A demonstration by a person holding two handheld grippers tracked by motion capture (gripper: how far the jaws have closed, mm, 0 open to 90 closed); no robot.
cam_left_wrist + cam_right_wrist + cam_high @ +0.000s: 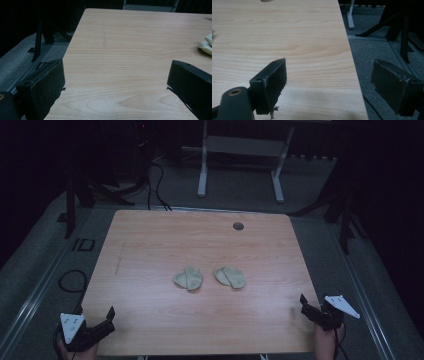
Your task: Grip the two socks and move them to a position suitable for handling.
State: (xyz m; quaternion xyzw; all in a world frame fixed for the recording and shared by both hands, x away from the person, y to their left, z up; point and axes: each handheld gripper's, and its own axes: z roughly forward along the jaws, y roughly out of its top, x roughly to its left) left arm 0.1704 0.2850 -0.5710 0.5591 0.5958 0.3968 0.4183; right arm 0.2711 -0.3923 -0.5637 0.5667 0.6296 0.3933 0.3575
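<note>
Two pale beige, flat, soft-looking pieces lie side by side in the middle of the wooden table (150, 240): the left piece (188, 278) and the right piece (230, 277). Each looks like two overlapping halves. My left gripper (97, 320) sits at the table's near left corner, open, with bare wood between its jaws (116, 77). The left piece's edge (207, 44) shows at the far right of the left gripper view. My right gripper (314, 309) is at the near right corner, open (328, 70), with its jaws astride the table's right edge. Both grippers are well short of the pieces.
A round grommet hole (238, 226) sits near the table's far edge. Grey carpet surrounds the table, with a white desk frame (240, 165) behind, black stand legs (345, 215) at both sides and cables (72, 281) on the floor at left.
</note>
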